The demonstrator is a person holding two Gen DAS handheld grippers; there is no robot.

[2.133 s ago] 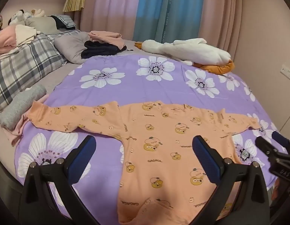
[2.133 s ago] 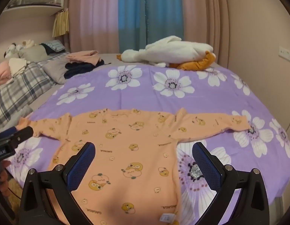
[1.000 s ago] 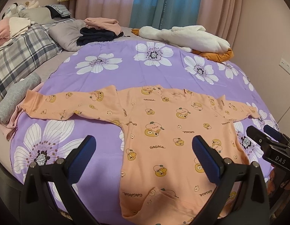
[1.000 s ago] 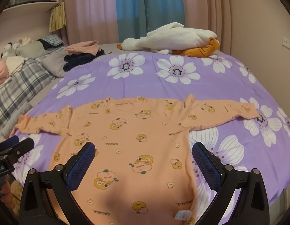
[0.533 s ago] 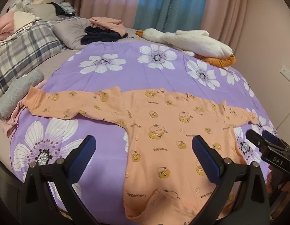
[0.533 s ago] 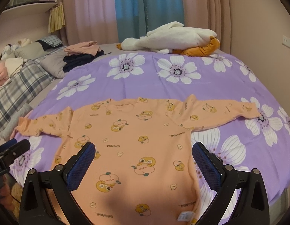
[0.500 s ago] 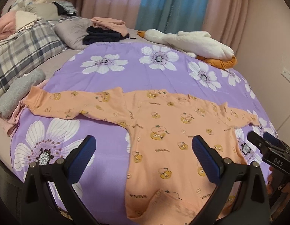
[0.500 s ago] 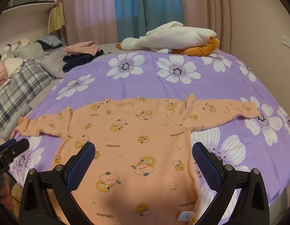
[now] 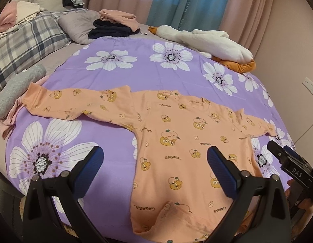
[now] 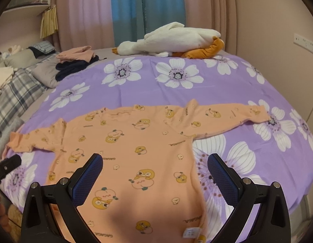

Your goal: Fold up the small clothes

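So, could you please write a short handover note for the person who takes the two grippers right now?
Left gripper: open, empty, above the near part of the bed.
Right gripper: open, empty, above the lower part of the shirt.
Orange shirt: lies flat on the purple flowered sheet, both sleeves spread out to the sides, hem nearest the grippers and a little rumpled.
Done: the shirt is laid out; no fold is made.
Left: fold in both sleeves, then fold the body.
Also on the bed: a grey roll by the left sleeve end, a plush goose at the far side.
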